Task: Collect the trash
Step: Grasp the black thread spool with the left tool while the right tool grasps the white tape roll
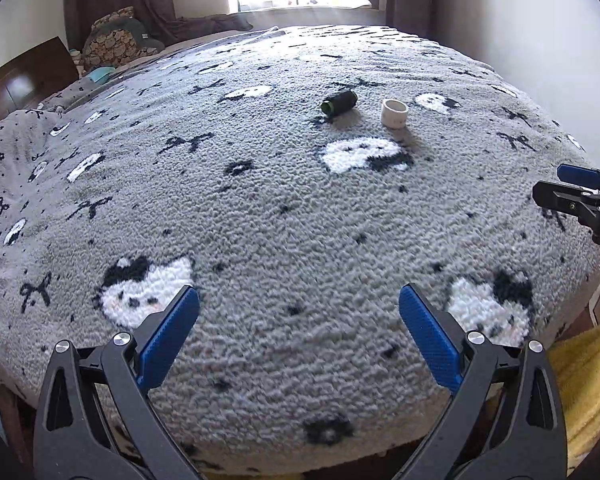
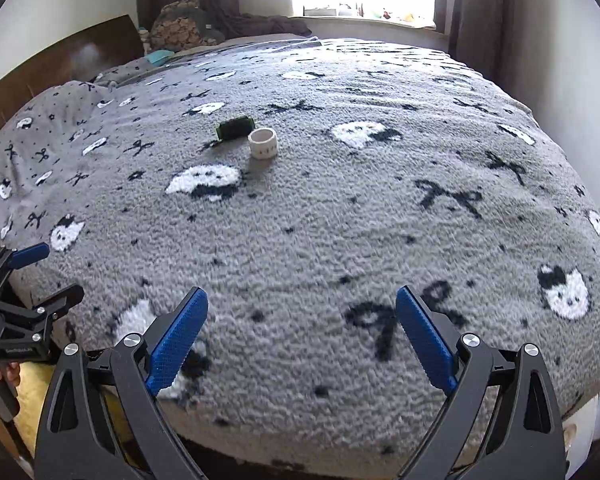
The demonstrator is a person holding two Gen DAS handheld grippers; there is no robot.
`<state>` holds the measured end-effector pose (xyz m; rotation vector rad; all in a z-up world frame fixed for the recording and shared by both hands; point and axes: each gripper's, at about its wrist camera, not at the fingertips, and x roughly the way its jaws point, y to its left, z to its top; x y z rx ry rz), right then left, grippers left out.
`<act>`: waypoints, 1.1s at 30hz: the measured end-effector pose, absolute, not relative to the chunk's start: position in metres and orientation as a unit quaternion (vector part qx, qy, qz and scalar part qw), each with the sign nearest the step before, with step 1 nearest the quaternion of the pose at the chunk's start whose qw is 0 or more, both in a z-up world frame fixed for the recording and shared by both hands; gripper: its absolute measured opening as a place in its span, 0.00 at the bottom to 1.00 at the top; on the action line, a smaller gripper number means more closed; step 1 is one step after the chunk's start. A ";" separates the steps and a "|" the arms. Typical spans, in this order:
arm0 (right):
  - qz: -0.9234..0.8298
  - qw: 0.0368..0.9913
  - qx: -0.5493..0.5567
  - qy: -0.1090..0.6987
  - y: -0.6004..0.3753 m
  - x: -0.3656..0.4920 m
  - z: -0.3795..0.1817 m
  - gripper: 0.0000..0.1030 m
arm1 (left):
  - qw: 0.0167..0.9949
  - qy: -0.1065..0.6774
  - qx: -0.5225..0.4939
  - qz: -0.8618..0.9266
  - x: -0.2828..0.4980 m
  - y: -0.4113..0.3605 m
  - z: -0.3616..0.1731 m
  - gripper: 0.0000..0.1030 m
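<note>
Item 1: grey fleece blanket point(image 1: 260, 208) with white cat faces and black bows, covering the bed I worked over.

Item 2: dark green cylindrical container point(image 1: 339, 102), lying on its side well in from the blanket's near edge, toward the far window end.

Item 3: short white round cup point(image 1: 394, 113), upright, just beside the green container and apart from it; same pairing in the right view point(image 2: 263, 142).

Item 4: my left gripper point(image 1: 299, 312), blue-padded fingers spread wide, holding nothing, over the near edge.

Item 5: my right gripper point(image 2: 302, 314), fingers likewise apart and empty, near that same edge, well short of both items.
</note>
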<state>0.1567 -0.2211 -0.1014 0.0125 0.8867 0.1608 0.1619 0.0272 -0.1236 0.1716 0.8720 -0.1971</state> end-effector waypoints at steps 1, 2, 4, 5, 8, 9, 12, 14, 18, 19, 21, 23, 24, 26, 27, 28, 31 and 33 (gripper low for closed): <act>0.080 0.900 0.006 0.428 -0.219 0.164 -0.101 0.93 | 0.898 0.421 0.085 -0.094 0.169 0.028 -0.124 0.92; 0.081 0.901 0.007 0.426 -0.216 0.176 -0.101 0.93 | 0.898 0.421 0.087 -0.093 0.176 0.028 -0.124 0.92; 0.083 0.902 0.003 0.424 -0.209 0.195 -0.102 0.93 | 0.897 0.421 0.093 -0.095 0.191 0.026 -0.124 0.92; 0.083 0.902 0.000 0.423 -0.205 0.205 -0.103 0.92 | 0.896 0.422 0.096 -0.097 0.198 0.025 -0.125 0.92; 0.087 0.900 -0.004 0.428 -0.193 0.238 -0.109 0.92 | 0.895 0.421 0.108 -0.101 0.216 0.021 -0.125 0.92; 0.093 0.897 -0.003 0.431 -0.189 0.250 -0.112 0.92 | 0.895 0.420 0.111 -0.101 0.222 0.020 -0.125 0.92; 0.104 0.891 -0.005 0.442 -0.182 0.275 -0.118 0.84 | 0.894 0.420 0.117 -0.104 0.237 0.016 -0.125 0.92; 0.108 0.888 -0.011 0.447 -0.175 0.293 -0.124 0.74 | 0.893 0.419 0.123 -0.110 0.245 0.011 -0.125 0.92; 0.117 0.884 -0.021 0.452 -0.165 0.313 -0.131 0.63 | 0.891 0.420 0.125 -0.119 0.260 0.005 -0.127 0.92; 0.117 0.883 -0.023 0.454 -0.163 0.319 -0.133 0.59 | 0.891 0.420 0.125 -0.120 0.264 0.003 -0.127 0.92; 0.123 0.880 -0.021 0.458 -0.161 0.327 -0.138 0.53 | 0.891 0.420 0.123 -0.122 0.273 0.000 -0.128 0.92; 0.121 0.879 -0.023 0.460 -0.162 0.334 -0.141 0.39 | 0.889 0.423 0.119 -0.127 0.282 -0.005 -0.129 0.92; 0.127 0.879 -0.019 0.459 -0.164 0.335 -0.141 0.36 | 0.888 0.425 0.117 -0.129 0.289 -0.008 -0.130 0.92; 0.127 0.881 -0.020 0.456 -0.169 0.334 -0.139 0.33 | 0.887 0.427 0.114 -0.132 0.300 -0.014 -0.132 0.92; 0.123 0.883 -0.024 0.453 -0.173 0.334 -0.137 0.33 | 0.887 0.428 0.111 -0.134 0.307 -0.018 -0.133 0.92; 0.120 0.884 -0.026 0.452 -0.174 0.335 -0.137 0.33 | 0.886 0.430 0.107 -0.136 0.315 -0.021 -0.133 0.92; 0.102 0.888 -0.035 0.446 -0.192 0.331 -0.128 0.33 | 0.885 0.433 0.090 -0.148 0.338 -0.032 -0.133 0.92; 0.095 0.891 -0.035 0.443 -0.200 0.333 -0.126 0.33 | 0.883 0.435 0.080 -0.156 0.355 -0.040 -0.134 0.92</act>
